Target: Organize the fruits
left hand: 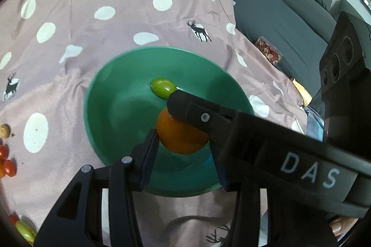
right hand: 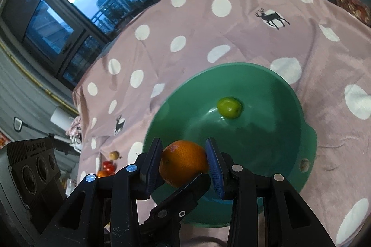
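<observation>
Gripped from two sides, an orange [right hand: 183, 163] is held by the right gripper [right hand: 183, 154], its blue pads pressed to the peel. The left gripper [left hand: 183, 142] is closed crosswise on the same fruit, though one of its pads is partly hidden. A pink tablecloth [right hand: 197, 38] with white dots and deer is spread beneath. A green bowl [right hand: 266, 131] is set on it, and the orange is held over its near side. A small green fruit [right hand: 229, 107] is seen lying inside the bowl. Red cherry tomatoes [left hand: 7, 163] are scattered on the cloth, well apart from the bowl.
</observation>
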`<state>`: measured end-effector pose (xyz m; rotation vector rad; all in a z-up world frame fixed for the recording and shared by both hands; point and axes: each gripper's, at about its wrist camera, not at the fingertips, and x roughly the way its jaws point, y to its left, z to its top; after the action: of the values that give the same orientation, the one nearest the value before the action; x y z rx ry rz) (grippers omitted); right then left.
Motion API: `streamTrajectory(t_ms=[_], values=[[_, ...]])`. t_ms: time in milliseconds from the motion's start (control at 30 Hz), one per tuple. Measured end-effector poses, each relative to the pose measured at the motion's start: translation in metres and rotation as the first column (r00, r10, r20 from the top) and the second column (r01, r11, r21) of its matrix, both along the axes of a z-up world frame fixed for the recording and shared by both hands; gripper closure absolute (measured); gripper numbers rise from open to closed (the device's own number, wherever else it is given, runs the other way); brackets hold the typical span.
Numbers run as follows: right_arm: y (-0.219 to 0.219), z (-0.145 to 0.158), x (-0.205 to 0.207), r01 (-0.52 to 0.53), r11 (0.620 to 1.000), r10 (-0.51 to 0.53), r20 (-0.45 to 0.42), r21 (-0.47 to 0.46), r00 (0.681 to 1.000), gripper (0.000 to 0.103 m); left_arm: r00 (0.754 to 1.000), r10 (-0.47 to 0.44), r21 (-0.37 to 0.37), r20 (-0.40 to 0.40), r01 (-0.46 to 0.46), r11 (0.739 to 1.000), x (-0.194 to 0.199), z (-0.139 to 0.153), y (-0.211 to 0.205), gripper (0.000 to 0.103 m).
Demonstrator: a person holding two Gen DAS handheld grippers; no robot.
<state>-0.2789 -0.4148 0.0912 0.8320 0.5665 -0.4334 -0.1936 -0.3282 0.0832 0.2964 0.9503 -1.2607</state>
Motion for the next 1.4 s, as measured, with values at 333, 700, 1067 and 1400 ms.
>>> streamTrajectory(t_ms=[333, 700, 1067, 1400], values=[[-0.006, -0.009, -0.002, 0.032, 0.999, -0.031, -0.049, 0.023, 0.998, 0.062, 0.999, -0.012, 0.024, -0.035, 0.013, 1.0, -0.002, -0.009, -0.009, 0.058], [-0.011, -0.009, -0.007, 0.087, 0.996, -0.086, -0.066, 0.009, 0.994, 0.059, 1.0, 0.023, -0.012, -0.015, -0.023, 1.0, 0.002, 0.007, 0.011, 0.046], [0.007, 0.015, 0.0, 0.11, 0.985, -0.119, -0.066, -0.13, 0.991, 0.047, 0.963, 0.264, -0.107, 0.053, -0.257, 0.961, 0.043, 0.038, 0.127, 0.028], [0.051, 0.025, 0.045, 0.003, 0.959, -0.05, -0.157, -0.285, 0.986, 0.047, 0.781, 0.62, -0.089, 0.078, -0.614, 0.784, 0.109, 0.024, 0.258, 0.021]])
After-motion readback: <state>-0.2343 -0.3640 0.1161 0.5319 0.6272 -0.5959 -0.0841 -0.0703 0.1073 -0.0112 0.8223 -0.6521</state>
